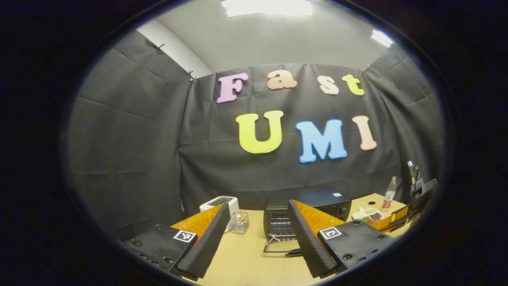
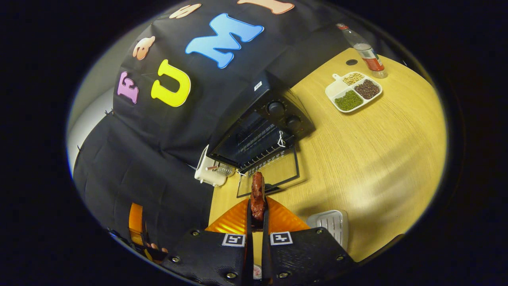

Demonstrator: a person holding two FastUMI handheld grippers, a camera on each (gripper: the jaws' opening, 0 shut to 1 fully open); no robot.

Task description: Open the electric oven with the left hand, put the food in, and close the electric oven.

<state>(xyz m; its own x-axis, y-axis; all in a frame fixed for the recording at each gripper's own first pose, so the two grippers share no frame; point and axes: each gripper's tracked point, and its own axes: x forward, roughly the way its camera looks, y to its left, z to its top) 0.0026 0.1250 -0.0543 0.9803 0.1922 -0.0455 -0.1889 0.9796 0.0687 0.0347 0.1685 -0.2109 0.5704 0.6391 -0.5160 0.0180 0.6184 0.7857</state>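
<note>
A black electric oven (image 1: pixel 313 208) (image 2: pixel 262 127) stands at the back of the wooden table with its glass door (image 2: pixel 274 172) (image 1: pixel 279 248) folded down flat. My left gripper (image 1: pixel 258 234) is open with nothing between its fingers, held back from the oven and level with the door. My right gripper (image 2: pixel 257 212) is shut on a reddish-brown piece of food (image 2: pixel 257 194), which sticks out past the fingertips just in front of the open door. The right gripper (image 1: pixel 412 198) also appears far right in the left gripper view.
A white toaster (image 1: pixel 220 204) (image 2: pixel 208 172) and a small clear jar (image 1: pixel 239 222) stand left of the oven. A white divided tray of beans (image 2: pixel 353 93) (image 1: pixel 369 216) and a bottle (image 2: pixel 367 51) (image 1: pixel 389 192) lie to its right. A white ribbed dish (image 2: pixel 329 224) rests near my right gripper.
</note>
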